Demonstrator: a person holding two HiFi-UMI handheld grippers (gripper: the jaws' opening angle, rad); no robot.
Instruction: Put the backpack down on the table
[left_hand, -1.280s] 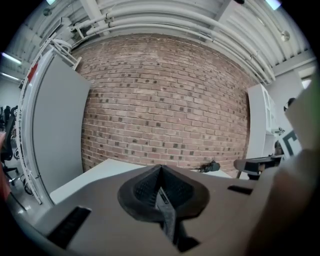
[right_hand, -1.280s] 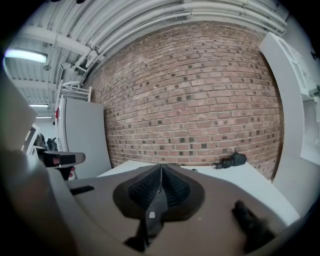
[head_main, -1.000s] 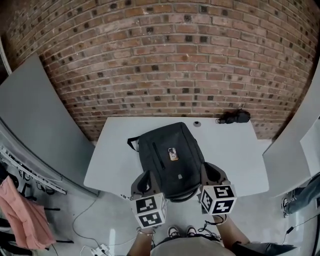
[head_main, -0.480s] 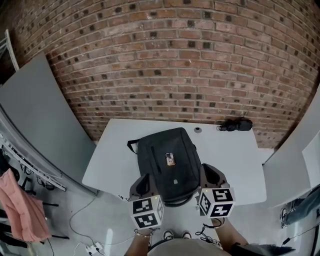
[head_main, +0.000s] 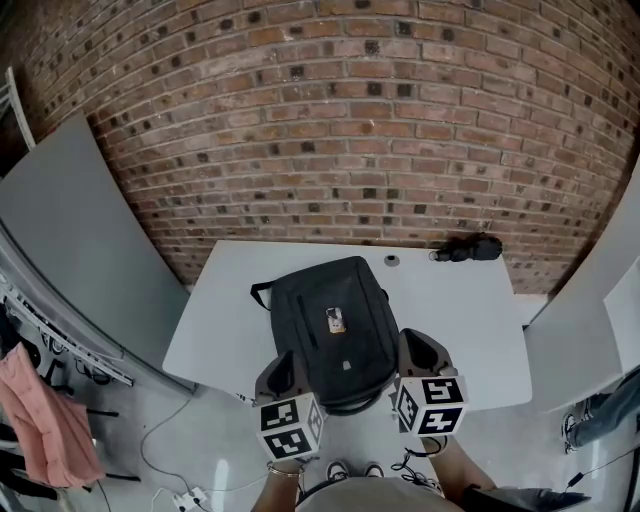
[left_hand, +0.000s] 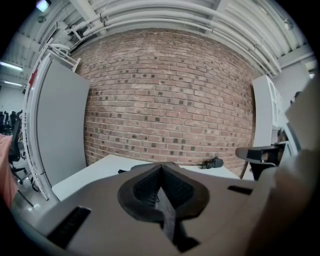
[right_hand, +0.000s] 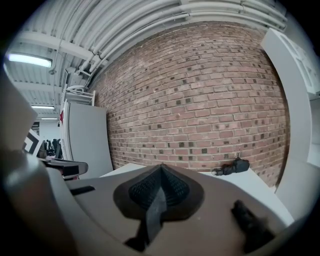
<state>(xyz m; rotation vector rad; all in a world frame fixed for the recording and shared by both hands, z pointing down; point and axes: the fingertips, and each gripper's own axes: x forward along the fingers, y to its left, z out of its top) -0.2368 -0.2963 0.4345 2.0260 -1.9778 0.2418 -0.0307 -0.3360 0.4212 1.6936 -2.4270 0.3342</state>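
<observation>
The backpack (head_main: 335, 325) lies straight ahead of us on the white table (head_main: 460, 310). Its long axis runs away from us toward the brick wall (head_main: 330, 130), with the far end leaning a little to our left, and its near end sits at the table's near edge, right between our two tools. The left gripper (head_main: 285, 365) and the right gripper (head_main: 420, 348) flank that near end about evenly, so neither hand is clearly closer. Each gripper's own view shows its jaws pressed fully together on a dark band: the left strap (left_hand: 167, 220) runs back from the left jaws, and the right strap (right_hand: 155, 212) hangs from the right ones. We judge that the pack's body already rests flat on the top, so what remains is to let go and draw both hands back toward us along that same axis. The tabletop is smooth, level and mostly bare. A small dark object (head_main: 465, 247) and a little round piece (head_main: 391, 260) sit near its far edge, well apart from the pack. Grey panels (head_main: 70, 230) stand on either side, and the floor below us carries cables.
</observation>
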